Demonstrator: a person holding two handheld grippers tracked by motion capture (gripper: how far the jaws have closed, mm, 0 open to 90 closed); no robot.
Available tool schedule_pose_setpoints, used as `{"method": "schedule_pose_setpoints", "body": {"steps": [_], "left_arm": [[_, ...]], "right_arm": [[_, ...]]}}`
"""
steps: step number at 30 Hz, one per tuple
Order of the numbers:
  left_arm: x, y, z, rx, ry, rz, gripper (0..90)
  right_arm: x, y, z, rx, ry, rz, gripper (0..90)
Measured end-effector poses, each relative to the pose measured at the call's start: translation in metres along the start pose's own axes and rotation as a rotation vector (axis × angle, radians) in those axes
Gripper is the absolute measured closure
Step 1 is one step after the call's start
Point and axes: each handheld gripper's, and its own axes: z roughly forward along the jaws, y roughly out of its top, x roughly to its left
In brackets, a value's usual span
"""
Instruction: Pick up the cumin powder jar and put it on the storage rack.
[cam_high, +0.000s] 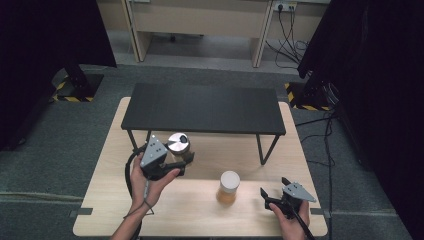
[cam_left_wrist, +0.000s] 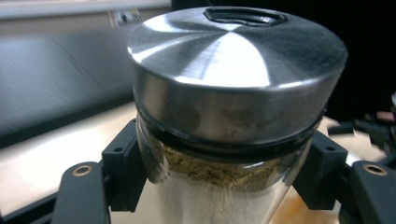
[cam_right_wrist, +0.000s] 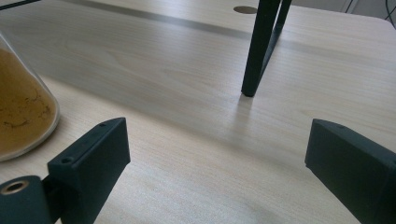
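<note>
A glass jar with a brushed steel lid (cam_high: 178, 143) sits at the left of the wooden table, in front of the black shelf. My left gripper (cam_high: 184, 160) is shut on the steel-lidded jar (cam_left_wrist: 233, 116); both black jaws press the glass just below the lid, and pale powder shows inside. A second jar with a white lid (cam_high: 229, 187) and orange-brown powder stands at the table's middle front. My right gripper (cam_high: 274, 191) rests open near the front right; the orange-powder jar (cam_right_wrist: 21, 116) lies off to its left, outside the jaws (cam_right_wrist: 219, 163).
A low black shelf (cam_high: 202, 107) on thin metal legs spans the back half of the table. One shelf leg (cam_right_wrist: 259, 51) stands ahead of my right gripper. The bare wooden table (cam_high: 200, 210) stretches between the two hands.
</note>
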Motion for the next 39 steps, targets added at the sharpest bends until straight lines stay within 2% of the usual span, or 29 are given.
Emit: {"method": "schedule_pose_setpoints", "body": {"steps": [3, 8, 13, 18, 21, 22, 25, 33, 39], "left_arm": [[0.005, 0.017, -0.002, -0.014, 0.032, 0.014, 30.0], [0.016, 0.042, 0.002, -0.018, 0.089, 0.012, 30.0], [0.029, 0.064, 0.016, 0.005, 0.142, 0.007, 30.1], [0.041, 0.078, 0.032, 0.029, 0.198, -0.001, 30.1], [0.049, 0.083, 0.043, 0.040, 0.232, -0.008, 30.1], [0.049, 0.083, 0.043, 0.040, 0.232, -0.008, 30.1], [0.056, 0.085, 0.054, 0.066, 0.268, -0.019, 30.1], [0.063, 0.080, 0.070, 0.090, 0.304, -0.038, 30.1], [0.066, 0.078, 0.075, 0.094, 0.311, -0.051, 30.1]], "right_arm": [[0.000, 0.000, 0.000, 0.002, 0.000, -0.002, 6.6], [0.001, 0.000, 0.000, 0.000, -0.002, -0.004, 6.6], [0.000, 0.000, 0.000, 0.000, 0.000, -0.005, 6.6], [0.000, 0.000, 0.000, -0.002, -0.001, -0.003, 6.6], [0.000, 0.000, 0.000, -0.001, 0.000, -0.003, 6.6], [0.000, 0.000, 0.000, -0.001, 0.000, -0.003, 6.6], [0.000, 0.001, 0.000, 0.003, 0.000, -0.006, 6.6], [0.001, 0.001, 0.000, 0.004, -0.001, -0.010, 6.7], [0.002, 0.001, 0.000, 0.006, -0.004, -0.018, 6.7]]}}
